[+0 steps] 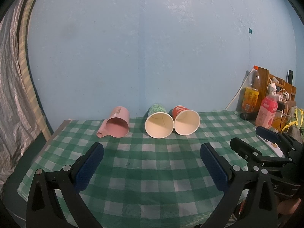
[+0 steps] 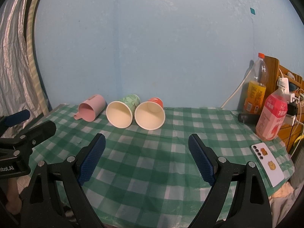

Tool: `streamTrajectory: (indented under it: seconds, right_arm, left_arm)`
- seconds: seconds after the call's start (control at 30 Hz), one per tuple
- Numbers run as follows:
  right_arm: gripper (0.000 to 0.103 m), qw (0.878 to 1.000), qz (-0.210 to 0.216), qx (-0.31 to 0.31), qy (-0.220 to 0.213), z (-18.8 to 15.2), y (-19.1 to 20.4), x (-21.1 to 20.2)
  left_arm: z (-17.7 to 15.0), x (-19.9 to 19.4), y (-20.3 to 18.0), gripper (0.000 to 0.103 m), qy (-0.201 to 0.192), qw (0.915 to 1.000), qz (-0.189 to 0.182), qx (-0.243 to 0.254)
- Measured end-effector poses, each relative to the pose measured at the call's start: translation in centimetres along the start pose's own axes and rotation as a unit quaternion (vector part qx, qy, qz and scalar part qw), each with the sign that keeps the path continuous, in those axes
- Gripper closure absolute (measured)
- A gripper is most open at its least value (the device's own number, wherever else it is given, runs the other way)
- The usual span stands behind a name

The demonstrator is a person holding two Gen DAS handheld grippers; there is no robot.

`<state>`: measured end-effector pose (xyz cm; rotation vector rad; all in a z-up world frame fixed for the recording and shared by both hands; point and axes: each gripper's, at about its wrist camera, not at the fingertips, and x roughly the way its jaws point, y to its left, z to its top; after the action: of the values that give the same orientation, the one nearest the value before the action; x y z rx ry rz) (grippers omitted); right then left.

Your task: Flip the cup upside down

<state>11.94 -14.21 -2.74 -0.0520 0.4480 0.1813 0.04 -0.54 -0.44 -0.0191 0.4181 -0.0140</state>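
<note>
Three cups lie on their sides near the wall on the green checked tablecloth (image 1: 152, 163), mouths facing me: a pink handled mug (image 1: 116, 124) (image 2: 91, 108) at left, a green paper cup (image 1: 158, 121) (image 2: 122, 113) in the middle, a red paper cup (image 1: 186, 120) (image 2: 150, 115) at right. The two paper cups touch. My left gripper (image 1: 152, 150) is open and empty, in front of the cups and apart from them. My right gripper (image 2: 146, 141) is open and empty, in front of the red cup. Each gripper also shows in the other's view: the right one (image 1: 247, 138), the left one (image 2: 38, 121).
At the right end of the table stand an orange drink bottle (image 2: 255, 87) and a pink drink bottle (image 2: 271, 117), with a wooden rack, chargers and cables behind. A white phone (image 2: 267, 164) lies near the right front edge. A silver curtain (image 2: 13, 57) hangs at left.
</note>
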Motion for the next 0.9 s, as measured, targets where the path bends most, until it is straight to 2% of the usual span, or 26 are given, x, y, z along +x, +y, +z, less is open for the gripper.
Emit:
streamTrajectory:
  seconds: [0.67, 0.9]
  right_arm:
    - [0.015, 1.000, -0.004, 0.002, 0.000, -0.1, 0.1, -0.1]
    - [0.015, 1.000, 0.001, 0.006, 0.007, 0.0, -0.3, 0.5]
  left_arm:
    - [-0.6, 0.3, -0.4, 0.000, 0.008, 0.9999, 0.000, 0.008]
    - [0.7, 2.0, 0.2, 0.000, 0.040, 0.9991, -0.004, 0.015]
